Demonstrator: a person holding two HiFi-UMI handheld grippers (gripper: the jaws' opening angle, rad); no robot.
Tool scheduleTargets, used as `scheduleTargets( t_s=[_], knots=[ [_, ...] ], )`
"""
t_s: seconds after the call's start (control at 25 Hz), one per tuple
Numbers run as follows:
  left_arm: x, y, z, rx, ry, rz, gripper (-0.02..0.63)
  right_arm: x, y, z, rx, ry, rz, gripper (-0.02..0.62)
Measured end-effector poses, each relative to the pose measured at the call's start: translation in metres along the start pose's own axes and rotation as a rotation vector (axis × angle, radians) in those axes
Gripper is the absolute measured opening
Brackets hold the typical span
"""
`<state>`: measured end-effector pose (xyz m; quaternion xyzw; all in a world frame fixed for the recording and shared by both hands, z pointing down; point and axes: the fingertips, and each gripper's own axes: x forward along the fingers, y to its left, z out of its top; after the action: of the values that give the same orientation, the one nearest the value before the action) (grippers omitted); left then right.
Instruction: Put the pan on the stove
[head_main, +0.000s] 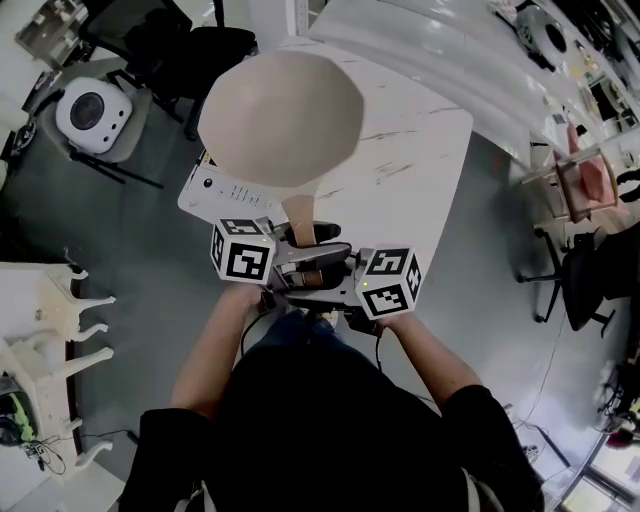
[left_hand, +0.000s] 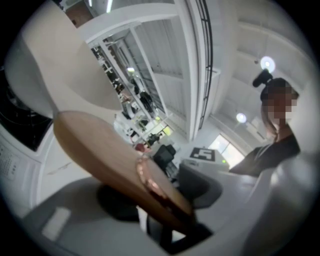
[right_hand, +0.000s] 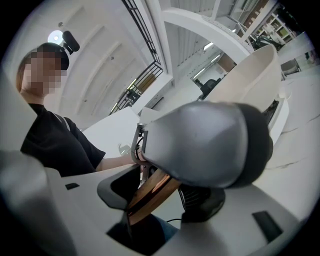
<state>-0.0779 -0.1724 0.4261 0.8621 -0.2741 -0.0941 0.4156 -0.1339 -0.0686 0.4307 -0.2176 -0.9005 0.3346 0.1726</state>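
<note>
- Workshop room seen from overhead, grey floor; a white rack stands far left, well apart from the work area.
- Flat white induction stove with a control strip sits at the left near corner of a white marble-look table; floor drops away just beside it.
- Wide cream-coloured round pan is over the stove & covers most of it. Can't tell if its base rests on the cooktop or hangs just above.
- Pan's tan wooden handle points back toward the person.
- left gripper is clamped across the handle, at the copper-coloured ring.
- right gripper is closed on the handle's end, just beside the left one; both are needed, no free tool.
- Progress, as judged: pan is carried to the right spot; what's left is to settle it flat, centred on the cooktop, then let go.
- Room to move: bare tabletop to the pan's right gives margin; left side has little, so any drift should go right. Chairs at far right are well clear.
</note>
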Motion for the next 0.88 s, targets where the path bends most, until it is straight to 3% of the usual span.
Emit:
scheduleTargets(
  t_s=[0.88],
  knots=[
    [-0.017,0.052,0.029,-0.066,-0.124,0.069,0.227,0.014,-0.042,0.015,0.016,0.114,0.084,0.238]
  ],
)
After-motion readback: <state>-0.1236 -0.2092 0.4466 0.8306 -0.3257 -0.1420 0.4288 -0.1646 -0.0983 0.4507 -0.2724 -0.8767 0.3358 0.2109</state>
